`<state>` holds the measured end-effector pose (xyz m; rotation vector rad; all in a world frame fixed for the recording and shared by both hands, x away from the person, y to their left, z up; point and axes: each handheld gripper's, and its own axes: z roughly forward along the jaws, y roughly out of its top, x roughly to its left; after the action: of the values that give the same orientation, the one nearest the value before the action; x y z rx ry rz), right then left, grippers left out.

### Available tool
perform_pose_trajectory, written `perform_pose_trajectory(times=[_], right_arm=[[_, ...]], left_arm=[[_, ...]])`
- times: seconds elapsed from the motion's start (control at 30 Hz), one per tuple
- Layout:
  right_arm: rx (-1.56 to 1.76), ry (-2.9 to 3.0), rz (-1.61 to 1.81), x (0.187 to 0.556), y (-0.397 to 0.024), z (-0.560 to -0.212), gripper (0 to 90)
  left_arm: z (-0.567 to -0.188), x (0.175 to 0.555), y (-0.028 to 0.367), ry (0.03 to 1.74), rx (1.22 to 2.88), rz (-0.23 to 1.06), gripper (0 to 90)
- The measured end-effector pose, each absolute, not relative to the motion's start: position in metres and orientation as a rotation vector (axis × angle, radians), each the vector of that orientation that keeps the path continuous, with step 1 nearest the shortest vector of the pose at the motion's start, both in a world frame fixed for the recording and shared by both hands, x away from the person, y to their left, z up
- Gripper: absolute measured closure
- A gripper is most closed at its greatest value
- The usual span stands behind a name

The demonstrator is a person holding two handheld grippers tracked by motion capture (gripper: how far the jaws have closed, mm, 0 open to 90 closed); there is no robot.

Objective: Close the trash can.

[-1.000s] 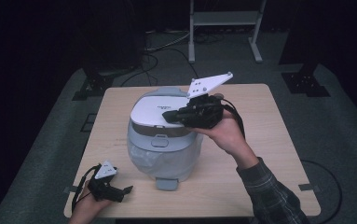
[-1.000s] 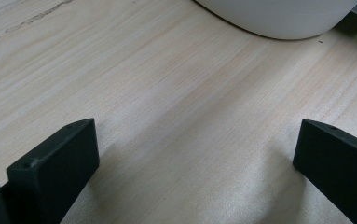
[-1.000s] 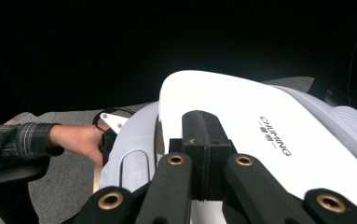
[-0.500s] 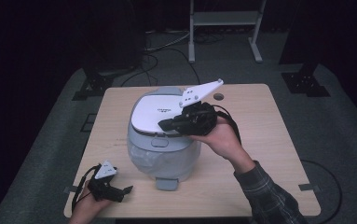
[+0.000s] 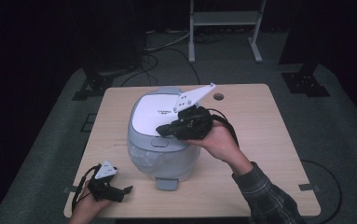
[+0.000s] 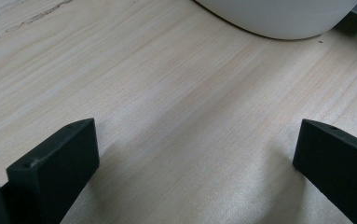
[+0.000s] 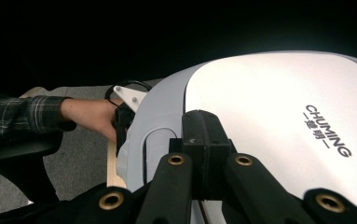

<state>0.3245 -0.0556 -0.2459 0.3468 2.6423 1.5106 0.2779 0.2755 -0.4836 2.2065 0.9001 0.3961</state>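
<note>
A pale grey rice cooker point(image 5: 160, 154) with a white lid point(image 5: 150, 109) stands mid-table, lid down. My right gripper point(image 5: 160, 131) lies low across the lid, jaws shut and empty, its tip at the release button point(image 5: 159, 142) on the front edge. In the right gripper view the joined jaws point(image 7: 204, 135) sit just above that button point(image 7: 155, 142); whether they touch it I cannot tell. My left gripper point(image 5: 125, 191) rests on the table at the front left. Its jaws point(image 6: 195, 154) stand wide open over bare wood, with the cooker's base point(image 6: 278, 16) ahead of them.
The wooden table point(image 5: 260, 121) has a small round hole point(image 5: 218, 97) behind the cooker. A grey tab point(image 5: 167, 183) sticks out at the cooker's foot. Dark stands and cables sit on the floor beyond the far edge.
My right gripper has slid left and toward the front over the lid, its tip now at the front edge by the button. The left gripper has stayed put.
</note>
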Motion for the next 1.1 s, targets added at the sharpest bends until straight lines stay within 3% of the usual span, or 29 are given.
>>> perform_pose_trajectory(times=[0.27,0.3,0.33,0.43,0.53,0.57,0.77,0.97,1.1], right_arm=[[0.335,2.664,1.507,0.326,-0.056,-0.249,90.0],[0.330,2.656,1.512,0.325,-0.056,-0.249,87.9],[0.328,2.642,1.524,0.325,-0.057,-0.249,76.3],[0.354,2.611,1.528,0.326,-0.061,-0.248,67.8],[0.421,2.552,1.555,0.327,-0.073,-0.245,52.9],[0.421,2.552,1.555,0.327,-0.073,-0.245,52.9],[0.541,2.484,1.549,0.332,-0.094,-0.245,32.9],[0.644,2.400,1.562,0.334,-0.126,-0.248,24.2],[0.682,2.369,1.571,0.334,-0.143,-0.249,23.4]], left_arm=[[-0.484,0.278,0.275,0.898,2.206,0.396,0.0],[-0.483,0.278,0.275,0.899,2.207,0.394,0.0],[-0.484,0.278,0.275,0.898,2.207,0.395,0.0],[-0.484,0.278,0.275,0.899,2.207,0.396,0.0],[-0.484,0.278,0.275,0.898,2.206,0.396,0.0],[-0.484,0.278,0.275,0.898,2.206,0.396,0.0],[-0.484,0.278,0.275,0.899,2.207,0.395,0.0],[-0.484,0.278,0.275,0.899,2.206,0.395,0.0],[-0.484,0.278,0.275,0.899,2.207,0.395,0.0]])
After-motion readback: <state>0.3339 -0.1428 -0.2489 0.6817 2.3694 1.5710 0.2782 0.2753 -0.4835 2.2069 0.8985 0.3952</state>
